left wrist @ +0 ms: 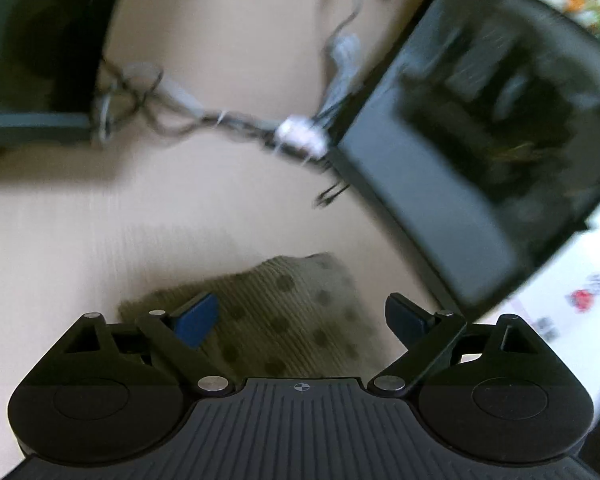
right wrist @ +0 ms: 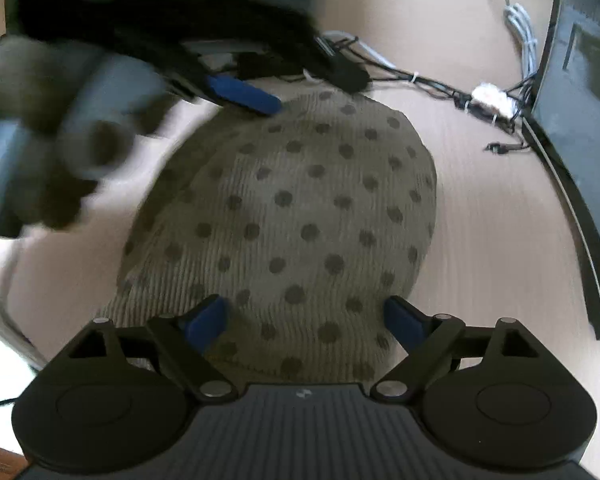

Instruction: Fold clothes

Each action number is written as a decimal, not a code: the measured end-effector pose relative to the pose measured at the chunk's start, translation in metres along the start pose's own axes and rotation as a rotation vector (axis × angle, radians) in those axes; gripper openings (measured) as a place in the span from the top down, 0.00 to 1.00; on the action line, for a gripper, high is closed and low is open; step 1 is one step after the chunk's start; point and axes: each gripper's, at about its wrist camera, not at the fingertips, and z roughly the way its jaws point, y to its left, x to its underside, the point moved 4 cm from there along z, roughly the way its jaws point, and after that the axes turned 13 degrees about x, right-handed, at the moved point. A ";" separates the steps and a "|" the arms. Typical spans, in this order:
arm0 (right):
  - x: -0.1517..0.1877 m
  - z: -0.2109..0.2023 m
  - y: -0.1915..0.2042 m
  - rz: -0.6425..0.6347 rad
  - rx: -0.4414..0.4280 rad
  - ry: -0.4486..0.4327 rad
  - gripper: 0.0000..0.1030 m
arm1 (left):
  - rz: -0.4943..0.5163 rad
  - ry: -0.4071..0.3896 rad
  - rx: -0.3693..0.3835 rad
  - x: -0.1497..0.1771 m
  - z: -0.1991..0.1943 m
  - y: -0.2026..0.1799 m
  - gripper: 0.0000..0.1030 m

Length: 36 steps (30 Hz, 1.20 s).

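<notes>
An olive ribbed garment with dark dots [right wrist: 300, 208] lies folded into a compact shape on the light wooden table [right wrist: 492, 240]. My right gripper [right wrist: 306, 320] hovers over its near edge, jaws wide apart, with nothing pinched between the blue pads. In the right wrist view the left gripper shows blurred at the top left, and one of its blue pads [right wrist: 244, 94] sits at the garment's far edge. In the left wrist view my left gripper [left wrist: 300, 320] is open over a corner of the garment [left wrist: 288, 312], its pads clear of the cloth.
A dark monitor [left wrist: 480, 140] stands at the right, close to the garment. A bundle of grey and black cables [left wrist: 220, 120] with a white connector [left wrist: 300, 136] runs across the table behind it. A dark object [left wrist: 40, 40] fills the far left.
</notes>
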 end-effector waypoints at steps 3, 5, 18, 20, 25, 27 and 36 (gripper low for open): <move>0.001 -0.009 -0.011 -0.017 -0.022 -0.028 0.15 | -0.015 0.048 -0.026 -0.005 0.029 0.012 0.07; -0.002 -0.016 -0.026 0.005 -0.049 -0.061 0.15 | -0.025 0.053 -0.044 -0.009 0.036 0.014 0.05; -0.072 0.069 -0.100 0.166 -0.043 -0.062 0.13 | -0.190 -0.108 -0.315 0.042 -0.052 0.009 0.05; -0.075 0.075 -0.100 0.168 -0.073 -0.052 0.12 | -0.220 -0.102 -0.338 0.048 -0.052 0.009 0.05; -0.069 0.054 -0.113 0.216 -0.254 0.008 0.16 | -0.271 -0.130 -0.336 0.063 -0.059 0.003 0.05; -0.064 0.059 -0.105 0.190 -0.309 0.046 0.37 | -0.294 -0.138 -0.328 0.067 -0.058 0.003 0.05; -0.128 0.105 0.031 -0.054 -0.528 -0.056 0.40 | -0.346 -0.207 -0.552 0.089 -0.134 0.043 0.15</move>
